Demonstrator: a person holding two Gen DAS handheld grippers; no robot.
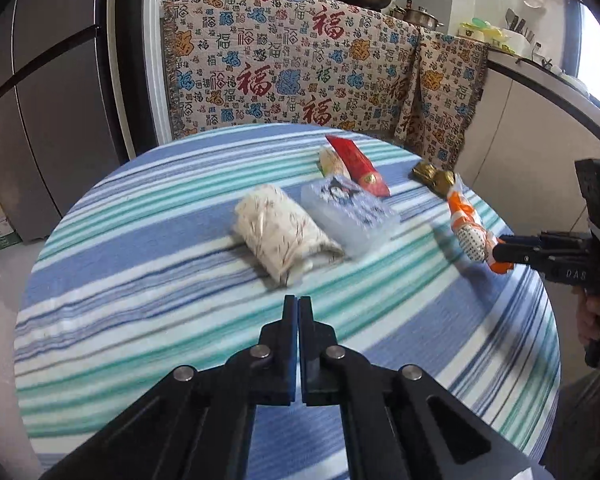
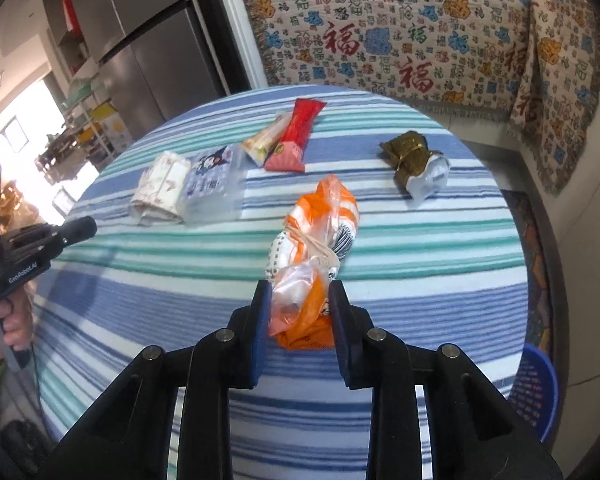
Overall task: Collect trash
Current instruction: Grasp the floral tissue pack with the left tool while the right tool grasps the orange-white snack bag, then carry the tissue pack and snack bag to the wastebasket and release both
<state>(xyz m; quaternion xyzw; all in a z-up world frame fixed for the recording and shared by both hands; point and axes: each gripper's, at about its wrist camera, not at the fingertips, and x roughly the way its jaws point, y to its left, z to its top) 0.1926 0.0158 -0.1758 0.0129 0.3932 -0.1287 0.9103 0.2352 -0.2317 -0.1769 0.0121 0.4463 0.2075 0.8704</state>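
Observation:
My right gripper (image 2: 299, 292) is shut on an orange and white plastic wrapper (image 2: 320, 232), held just above the striped round table (image 2: 140, 264). The left wrist view shows the same wrapper (image 1: 470, 228) in my right gripper (image 1: 500, 252). My left gripper (image 1: 298, 304) is shut and empty over the table's near side. Ahead of it lie a cream tissue pack (image 1: 278, 232), a clear pack with a cartoon print (image 1: 350, 208), a red wrapper (image 1: 358, 164) and a gold wrapper (image 1: 432, 174).
A blue bin (image 2: 534, 392) stands on the floor right of the table. A patterned blanket (image 1: 300, 64) covers the counter behind. A grey fridge (image 1: 52, 100) stands at the left. Pots sit on the counter top.

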